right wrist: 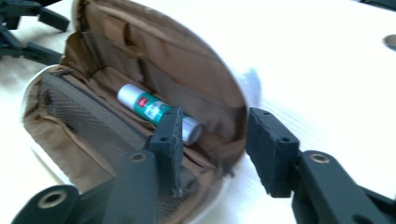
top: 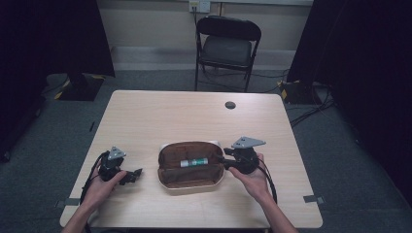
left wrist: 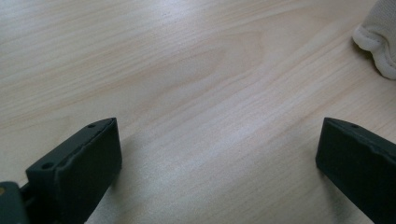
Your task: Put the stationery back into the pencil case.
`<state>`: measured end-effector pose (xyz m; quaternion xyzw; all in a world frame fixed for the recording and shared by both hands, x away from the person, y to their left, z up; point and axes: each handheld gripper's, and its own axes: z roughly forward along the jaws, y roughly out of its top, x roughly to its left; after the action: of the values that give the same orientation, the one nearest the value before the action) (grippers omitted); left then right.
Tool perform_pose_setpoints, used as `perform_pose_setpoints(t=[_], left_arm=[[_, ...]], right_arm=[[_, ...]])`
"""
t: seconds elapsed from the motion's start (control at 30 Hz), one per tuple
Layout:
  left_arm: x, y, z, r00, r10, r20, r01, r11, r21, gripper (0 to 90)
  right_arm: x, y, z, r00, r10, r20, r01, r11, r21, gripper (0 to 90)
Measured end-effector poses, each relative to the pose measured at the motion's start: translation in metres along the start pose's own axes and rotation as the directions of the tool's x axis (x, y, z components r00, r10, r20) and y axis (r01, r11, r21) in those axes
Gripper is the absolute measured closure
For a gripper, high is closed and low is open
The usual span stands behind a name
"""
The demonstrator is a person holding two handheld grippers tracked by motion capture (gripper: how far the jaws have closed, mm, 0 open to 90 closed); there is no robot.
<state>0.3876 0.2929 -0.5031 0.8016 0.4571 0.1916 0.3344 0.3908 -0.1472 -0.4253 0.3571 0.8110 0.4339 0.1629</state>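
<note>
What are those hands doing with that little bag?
A person sits at a wooden table with a black gripper in each hand. An open pouch with a brown lining lies between them, and a glue stick lies inside it. The right gripper is at the pouch's right end, one jaw inside and one outside the rim, not pressing on it. The left gripper rests open on the table, apart from the pouch.

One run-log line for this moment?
case: open, on table | glue stick: inside case | right gripper: jaws open, astride case rim | left gripper: open, idle
</note>
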Motion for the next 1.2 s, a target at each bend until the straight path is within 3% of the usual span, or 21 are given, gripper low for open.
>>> perform_pose_setpoints(t=[0.33, 0.6, 0.7, 0.73, 0.8, 0.83, 0.87, 1.1, 1.2], left_arm=[[0.0, 0.0, 0.0, 1.0, 0.001, 0.0, -0.001, 1.0, 0.0, 0.0], [0.0, 0.0, 0.0, 1.0, 0.001, -0.002, -0.001, 1.0, -0.002, 0.0], [0.0, 0.0, 0.0, 1.0, 0.001, -0.003, -0.001, 1.0, -0.002, 0.0], [0.0, 0.0, 0.0, 1.0, 0.001, -0.003, -0.001, 1.0, -0.002, 0.0], [0.0, 0.0, 0.0, 1.0, 0.001, -0.002, -0.001, 1.0, -0.002, 0.0], [0.0, 0.0, 0.0, 1.0, 0.001, -0.002, -0.001, 1.0, -0.002, 0.0], [0.0, 0.0, 0.0, 1.0, 0.001, -0.002, -0.001, 1.0, -0.002, 0.0], [0.0, 0.001, 0.001, 1.0, -0.008, -0.003, 0.008, 1.0, -0.006, 0.0], [0.0, 0.001, 0.001, 1.0, -0.007, -0.001, 0.007, 0.9999, -0.008, 0.0]], right_arm=[[-0.021, -0.016, -0.026, 0.9952, 0.054, 0.081, -0.053, 0.999, -0.014, 47.9], [-0.044, -0.034, -0.039, 0.9836, 0.089, 0.157, -0.091, 0.996, 0.01, 33.0], [-0.059, -0.048, -0.044, 0.9701, 0.136, 0.201, -0.137, 0.99, -0.009, 25.6], [-0.059, -0.048, -0.044, 0.9701, 0.136, 0.201, -0.137, 0.99, -0.009, 25.6], [-0.068, -0.054, -0.044, 0.962, 0.165, 0.217, -0.169, 0.986, -0.001, 22.1], [-0.076, -0.061, -0.045, 0.9529, 0.178, 0.246, -0.186, 0.982, 0.01, 20.7], [-0.076, -0.061, -0.045, 0.9529, 0.178, 0.246, -0.186, 0.982, 0.01, 20.7], [-0.097, -0.083, -0.039, 0.9218, 0.209, 0.327, -0.245, 0.967, 0.074, 16.0], [-0.104, -0.091, -0.035, 0.9147, 0.209, 0.346, -0.262, 0.958, 0.113, 16.0]])
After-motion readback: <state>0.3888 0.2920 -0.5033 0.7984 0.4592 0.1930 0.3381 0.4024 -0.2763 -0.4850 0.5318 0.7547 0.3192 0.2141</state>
